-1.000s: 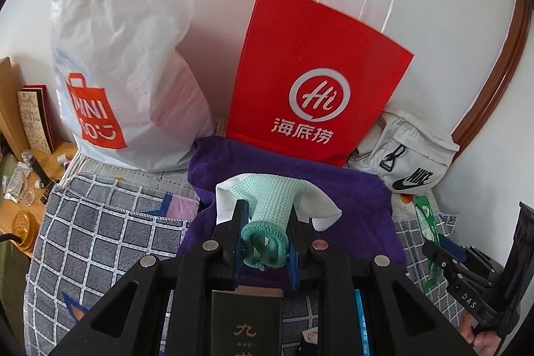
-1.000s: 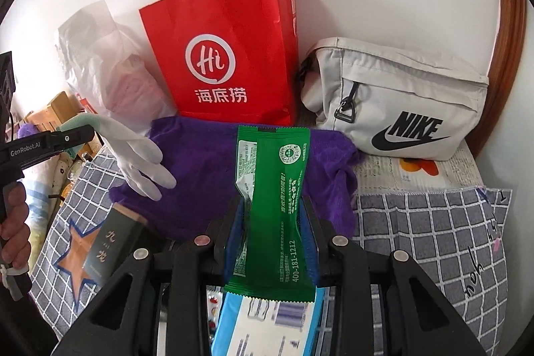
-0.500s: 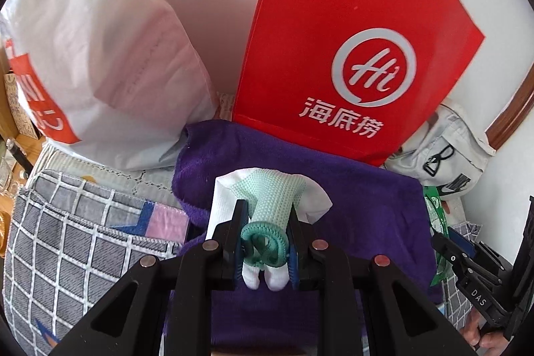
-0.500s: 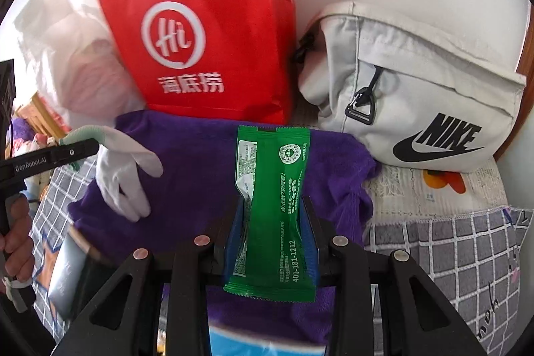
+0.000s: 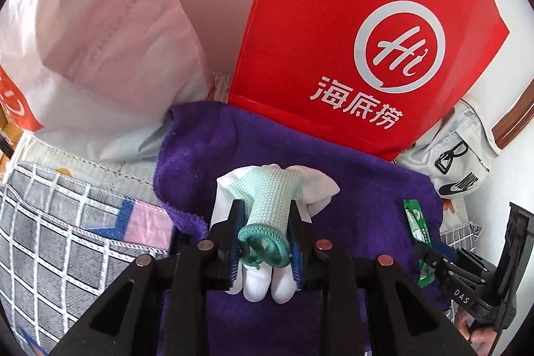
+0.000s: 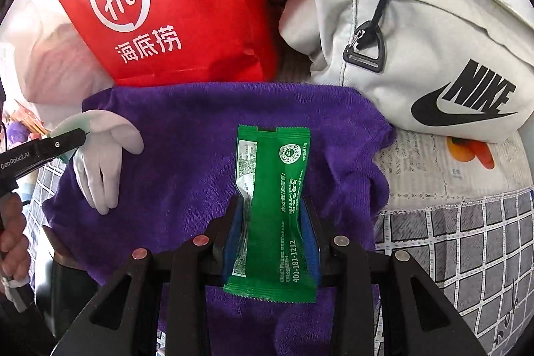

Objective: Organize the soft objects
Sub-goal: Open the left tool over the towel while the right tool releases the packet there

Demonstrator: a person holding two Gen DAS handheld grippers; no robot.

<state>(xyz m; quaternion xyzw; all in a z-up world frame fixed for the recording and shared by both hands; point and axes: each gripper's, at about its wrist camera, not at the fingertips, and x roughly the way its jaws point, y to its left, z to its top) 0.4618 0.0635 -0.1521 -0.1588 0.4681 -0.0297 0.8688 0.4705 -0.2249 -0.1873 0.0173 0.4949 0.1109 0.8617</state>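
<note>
Glove (image 5: pixel 267 206) first: its green knit cuff sits bunched between the jaws of the left gripper (image 5: pixel 265 242), white fingers dangling below and white palm folded out ahead, all of it hanging over the purple towel (image 5: pixel 207 142), and those jaws are easing open right now with the cuff still between the pads. From the right wrist view the same glove droops off the left gripper's tip at the towel's left edge, fingertips down against the pile as far as can be told. Over the towel's middle, the right gripper (image 6: pixel 272 232) pinches a green snack packet (image 6: pixel 277 189) by its lower half, the packet standing up flat between the blue pads, its top end pointing toward the towel's far edge. Behind the towel, touching its back edge, stands a red paper bag (image 6: pixel 187 5); to the towel's back right, a pale grey Nike pouch (image 6: pixel 434 39) slumps against it. At the towel's back left bulges a white plastic bag (image 5: pixel 93 39). A grey checked blanket (image 6: pixel 467 249) spreads under the towel on both sides. A hand (image 6: pixel 11 242) grips the left gripper's handle beside the towel's left edge.
</note>
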